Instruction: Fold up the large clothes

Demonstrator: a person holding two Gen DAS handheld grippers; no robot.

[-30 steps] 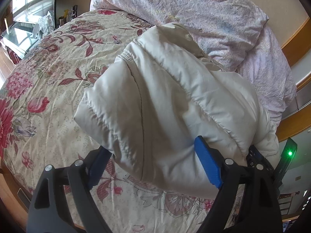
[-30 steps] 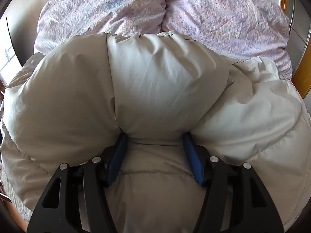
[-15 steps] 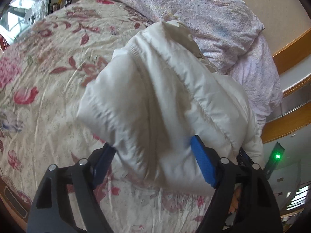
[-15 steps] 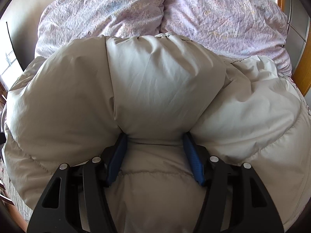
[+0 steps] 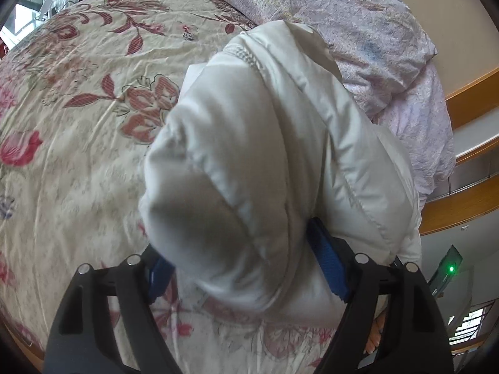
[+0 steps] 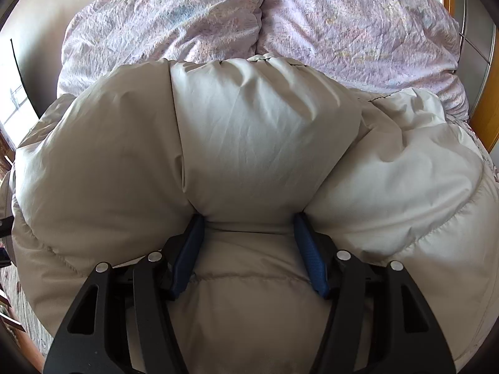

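the floral bedspread (image 5: 78,99) is the landmark here. one pale lilac duvet (image 6: 343,21) lies bunched at its far end, and one white puffer jacket (image 5: 280,143) bulges above it, between the duvet and the cameras, lifted clear of the bedspread at its near end in the left view. whether any other part of the jacket still rests on the bedspread cannot be told.

two grippers are in play. the left gripper (image 5: 246,265) has its blue pads spread wide around a thick, rounded wad of the jacket, pressing into it on both sides. the right gripper (image 6: 249,243) likewise pinches a fat quilted roll of the jacket (image 6: 265,143), pads sunk in at each flank.

the main risk, as i judge it: the shell looks slick and the filling springy, so a wad this thick could squeeze out of either grip and flop back onto the bedspread, undoing the fold. uneven movement of the two grippers could also twist the bundle, leaving a lopsided fold. the puffed layers will probably rebound once released unless pressed flat.
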